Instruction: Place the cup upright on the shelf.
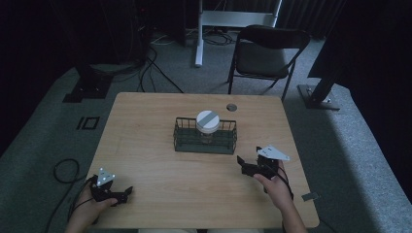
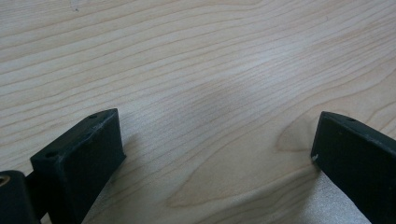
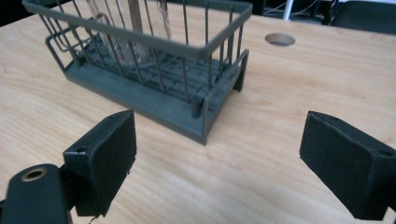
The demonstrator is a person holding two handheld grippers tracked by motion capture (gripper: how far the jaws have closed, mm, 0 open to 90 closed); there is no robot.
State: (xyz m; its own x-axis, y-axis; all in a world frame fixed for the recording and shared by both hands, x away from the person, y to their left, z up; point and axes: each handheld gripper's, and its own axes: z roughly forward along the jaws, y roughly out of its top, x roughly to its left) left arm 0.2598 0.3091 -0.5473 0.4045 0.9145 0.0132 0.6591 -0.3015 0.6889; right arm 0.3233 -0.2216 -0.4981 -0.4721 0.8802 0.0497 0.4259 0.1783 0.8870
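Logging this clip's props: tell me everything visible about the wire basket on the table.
The wire basket is a dark grey-green rectangular rack with thin vertical bars, a flat top rim, a slatted floor and short corner feet. It looks like coated metal. It stands upright near the middle of the wooden table, untouched by either gripper. Inside stands a clear jar with a white lid. The right gripper is nearest, jaws open toward one end.

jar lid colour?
White with a grey stripe across the jar lid; best in the high view.
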